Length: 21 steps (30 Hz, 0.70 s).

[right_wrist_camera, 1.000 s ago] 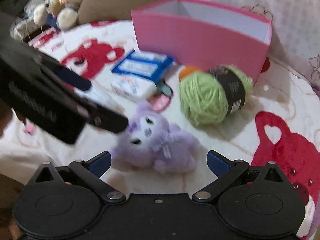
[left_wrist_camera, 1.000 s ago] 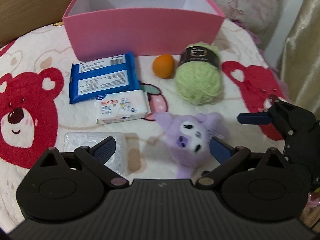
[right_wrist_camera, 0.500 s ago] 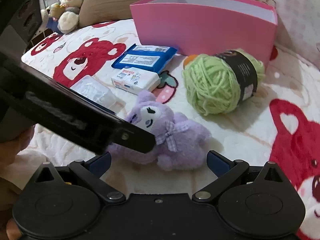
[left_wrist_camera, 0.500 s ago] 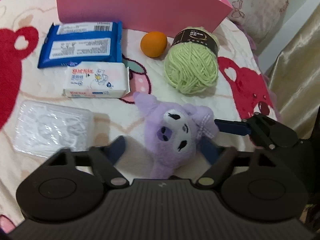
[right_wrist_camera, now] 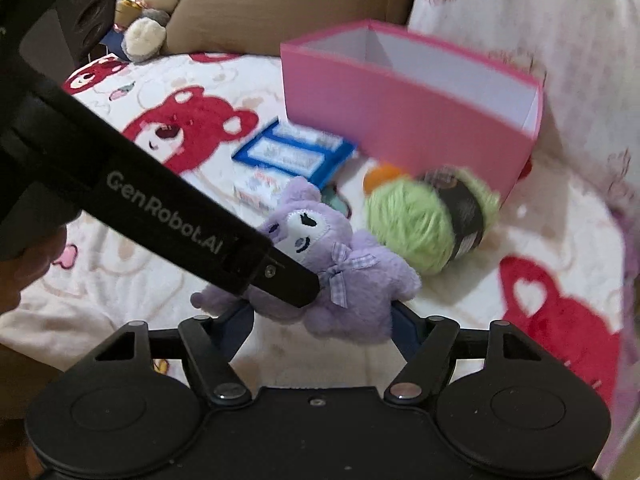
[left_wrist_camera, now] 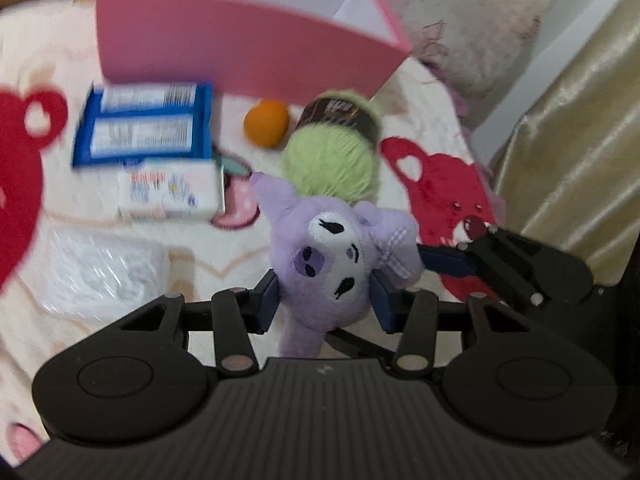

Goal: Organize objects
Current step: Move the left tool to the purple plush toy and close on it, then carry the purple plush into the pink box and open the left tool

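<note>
The purple plush toy (left_wrist_camera: 326, 264) sits between the blue pads of the left gripper (left_wrist_camera: 322, 300), whose jaws are closing and pressing on its head from both sides. The right gripper (right_wrist_camera: 322, 326) brackets the toy's lower body; its jaws are closing, and contact cannot be confirmed. The toy is above the bear-print blanket (left_wrist_camera: 224, 252). Just beyond it lie a green yarn ball (left_wrist_camera: 332, 160), an orange ball (left_wrist_camera: 267, 123), a white tissue pack (left_wrist_camera: 170, 190) and a blue packet (left_wrist_camera: 144, 130). The pink box (left_wrist_camera: 240, 56) stands open behind them.
</note>
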Each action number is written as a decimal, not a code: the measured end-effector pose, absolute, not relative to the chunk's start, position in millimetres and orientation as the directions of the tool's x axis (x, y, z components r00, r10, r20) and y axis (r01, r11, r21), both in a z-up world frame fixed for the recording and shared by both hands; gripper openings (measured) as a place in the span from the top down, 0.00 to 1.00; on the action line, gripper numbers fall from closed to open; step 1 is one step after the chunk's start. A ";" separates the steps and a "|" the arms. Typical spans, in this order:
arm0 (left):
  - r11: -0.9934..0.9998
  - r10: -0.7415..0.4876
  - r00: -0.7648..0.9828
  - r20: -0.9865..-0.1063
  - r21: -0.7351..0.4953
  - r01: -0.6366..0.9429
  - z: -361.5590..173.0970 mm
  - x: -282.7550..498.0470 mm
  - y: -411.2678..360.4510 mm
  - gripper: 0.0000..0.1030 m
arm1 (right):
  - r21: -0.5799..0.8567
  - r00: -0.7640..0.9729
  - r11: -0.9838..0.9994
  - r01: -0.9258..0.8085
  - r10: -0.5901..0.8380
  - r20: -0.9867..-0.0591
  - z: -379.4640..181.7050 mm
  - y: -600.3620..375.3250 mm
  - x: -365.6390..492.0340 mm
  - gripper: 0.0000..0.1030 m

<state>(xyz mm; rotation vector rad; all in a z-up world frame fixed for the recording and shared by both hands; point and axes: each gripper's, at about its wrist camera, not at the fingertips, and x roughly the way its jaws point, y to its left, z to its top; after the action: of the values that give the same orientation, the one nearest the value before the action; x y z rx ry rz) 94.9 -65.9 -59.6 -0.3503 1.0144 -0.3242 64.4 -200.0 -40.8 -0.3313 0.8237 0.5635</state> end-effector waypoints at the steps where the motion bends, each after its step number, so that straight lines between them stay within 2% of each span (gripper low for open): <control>1: 0.908 -0.403 0.506 -0.763 -0.404 0.113 -48.2 93.4 -67.0 0.55 | -0.066 0.552 0.804 -0.590 0.343 -0.760 -32.7 -199.6 63.7 0.26; 6: 0.936 -0.350 0.556 -0.754 -0.305 0.177 8.7 88.9 -65.9 0.55 | -0.074 0.579 0.798 -0.599 0.367 -0.728 12.3 -193.0 67.6 0.27; 16: 0.950 -0.312 0.586 -0.748 -0.260 0.173 92.5 121.9 -38.0 0.55 | -0.091 0.605 0.758 -0.646 0.436 -0.666 81.6 -176.6 106.6 0.30; 21: 0.958 -0.285 0.626 -0.726 -0.246 0.151 112.1 140.0 -25.5 0.55 | -0.106 0.626 0.749 -0.654 0.457 -0.632 101.0 -166.1 132.5 0.30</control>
<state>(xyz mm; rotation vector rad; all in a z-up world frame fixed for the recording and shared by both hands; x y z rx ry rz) 140.0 -25.5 112.1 -0.1672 0.8596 -0.2512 132.5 -166.1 101.0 -0.3441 0.6201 0.6516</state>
